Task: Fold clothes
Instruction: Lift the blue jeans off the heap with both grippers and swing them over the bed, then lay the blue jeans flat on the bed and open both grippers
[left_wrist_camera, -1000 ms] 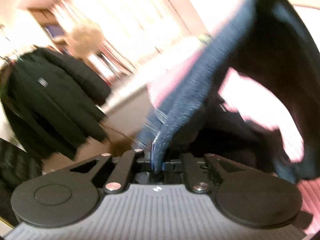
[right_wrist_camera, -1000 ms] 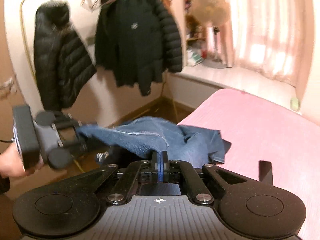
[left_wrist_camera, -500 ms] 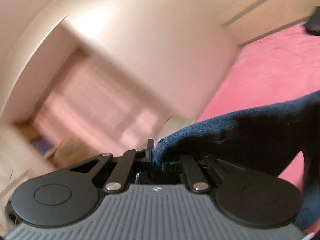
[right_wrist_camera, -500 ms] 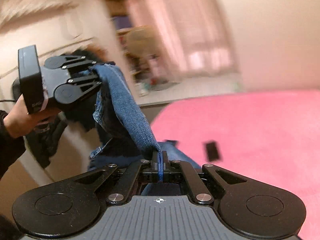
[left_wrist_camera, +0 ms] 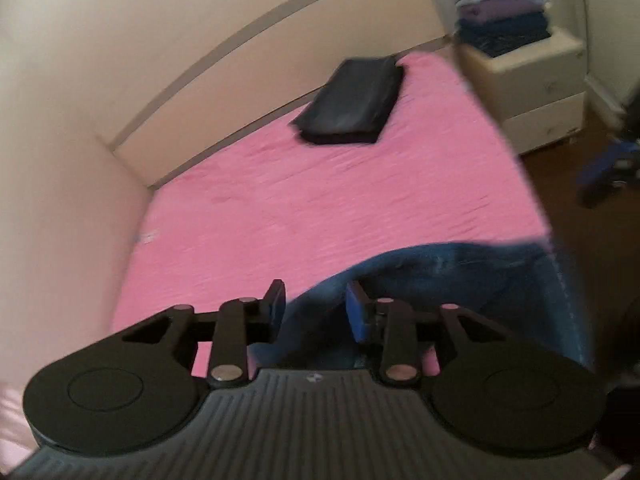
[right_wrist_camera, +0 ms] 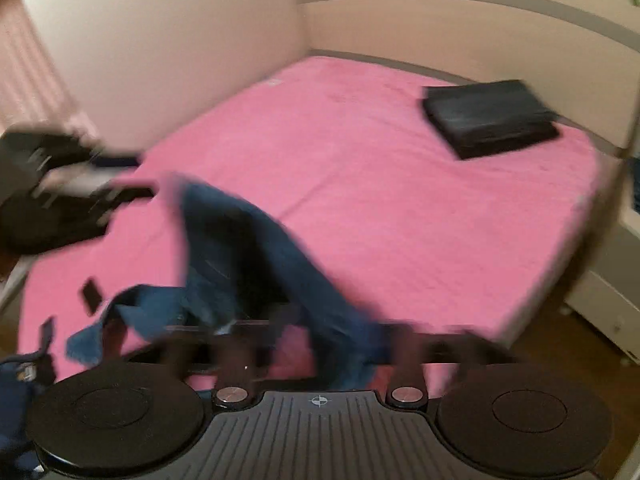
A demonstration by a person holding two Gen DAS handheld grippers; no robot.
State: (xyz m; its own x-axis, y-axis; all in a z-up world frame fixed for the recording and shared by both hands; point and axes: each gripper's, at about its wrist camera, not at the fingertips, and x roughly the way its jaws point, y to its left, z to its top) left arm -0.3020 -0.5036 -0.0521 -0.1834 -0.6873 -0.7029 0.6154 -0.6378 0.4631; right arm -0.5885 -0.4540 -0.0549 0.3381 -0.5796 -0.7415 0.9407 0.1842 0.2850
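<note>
1. The left gripper (left_wrist_camera: 315, 305) is seen low in the frame's centre, its blue-padded fingers (left_wrist_camera: 357, 312) spread apart.
2. The right gripper (right_wrist_camera: 316, 344) is smeared by motion blur at the frame's bottom — its fingers appear parted.

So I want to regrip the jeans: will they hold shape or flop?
Probably flop: the jeans drape and bunch on the pink bed. The denim looks thick, so likely heavyish. The left gripper is open around them.
</note>
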